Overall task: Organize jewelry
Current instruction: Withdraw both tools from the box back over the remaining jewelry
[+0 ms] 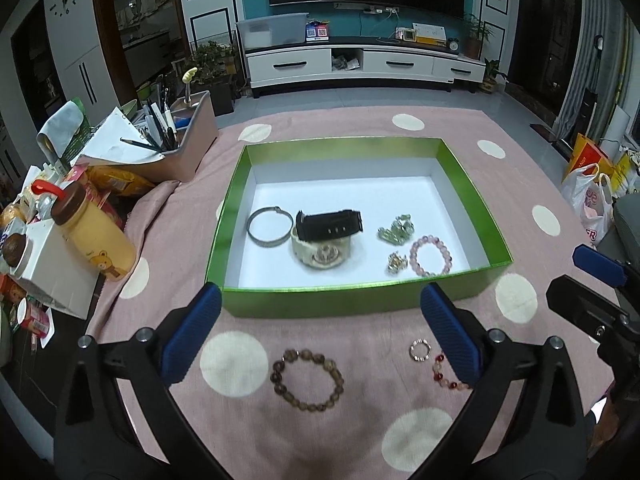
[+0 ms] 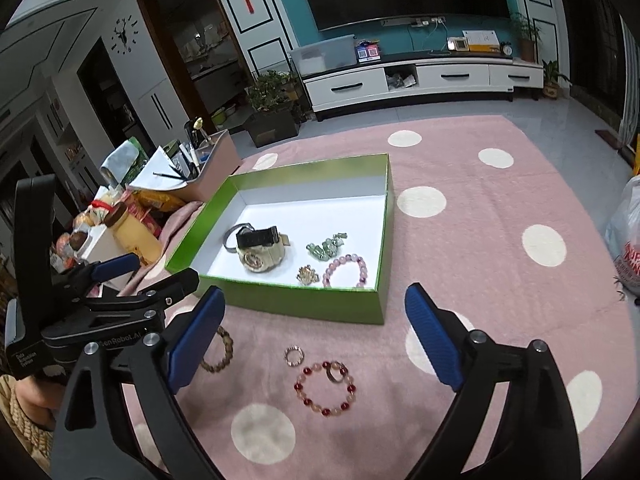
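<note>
Both my tongs stand wide and empty, the left tongs [image 1: 320, 334] hovering over the brown beaded bracelet [image 1: 307, 379] and the right tongs [image 2: 314, 336] over the red-and-pink beaded bracelet [image 2: 325, 389], all on the pink polka-dot cloth of the tabletop [image 1: 400, 320], just near of the shallow green cardboard box with a white floor [image 1: 472, 184]. Already inside the box lie a thin silver bangle [image 1: 269, 227], a black watch strap [image 1: 329, 224] over a cream-coloured watch [image 1: 320, 254], a pale green stone piece [image 1: 396, 229], a small gold ornament [image 1: 397, 263] and a pink beaded bracelet [image 1: 432, 255]. The next pick, I judge, is one loose bracelet each: I should come down with one finger inside the loop and one outside, pinching the bead string, not the cloth. On my right side a small gold ring [image 2: 294, 356] lies just left of the red bracelet and a second ring [image 2: 335, 372] sits on its beads, so a careless close could drag them. The box's near wall must be cleared on the lift. The cluttered pen holder [image 1: 176, 136] and yellow bottle [image 1: 94, 236] at far left stay well apart.
</note>
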The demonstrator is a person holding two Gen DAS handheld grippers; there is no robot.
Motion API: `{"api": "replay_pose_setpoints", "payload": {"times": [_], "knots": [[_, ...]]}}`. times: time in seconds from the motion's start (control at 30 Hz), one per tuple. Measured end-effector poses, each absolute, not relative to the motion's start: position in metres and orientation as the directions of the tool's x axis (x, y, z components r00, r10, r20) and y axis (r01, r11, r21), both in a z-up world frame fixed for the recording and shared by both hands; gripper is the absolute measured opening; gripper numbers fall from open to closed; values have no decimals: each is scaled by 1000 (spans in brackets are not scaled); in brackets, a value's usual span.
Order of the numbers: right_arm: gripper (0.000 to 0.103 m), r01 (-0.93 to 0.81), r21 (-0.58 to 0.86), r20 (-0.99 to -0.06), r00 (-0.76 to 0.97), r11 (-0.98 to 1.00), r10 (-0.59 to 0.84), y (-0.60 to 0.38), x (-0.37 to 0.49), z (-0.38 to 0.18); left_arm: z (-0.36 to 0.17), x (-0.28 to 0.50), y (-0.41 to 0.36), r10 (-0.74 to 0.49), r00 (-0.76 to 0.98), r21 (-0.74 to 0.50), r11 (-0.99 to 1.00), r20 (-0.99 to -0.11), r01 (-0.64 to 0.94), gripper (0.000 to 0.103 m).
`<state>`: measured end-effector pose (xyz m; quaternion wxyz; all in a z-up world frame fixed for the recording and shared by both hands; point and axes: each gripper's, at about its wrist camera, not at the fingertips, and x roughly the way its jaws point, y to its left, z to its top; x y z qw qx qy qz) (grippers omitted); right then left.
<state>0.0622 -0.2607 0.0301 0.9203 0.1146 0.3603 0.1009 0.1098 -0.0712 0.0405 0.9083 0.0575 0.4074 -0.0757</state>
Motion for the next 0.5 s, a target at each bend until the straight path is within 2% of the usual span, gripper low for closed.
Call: {"api": "replay_pose_setpoints", "payload": {"times": [0.13,0.5], "knots": [[95,-119,256,-640,723,959,260,-258,49,32,41,97,-71,-95,657,39,982,-748,186,101],[95,-138,247,-648,713,959,270,-260,25,23,39,66,-66,-121,653,19,979,-748,202,101]]}}
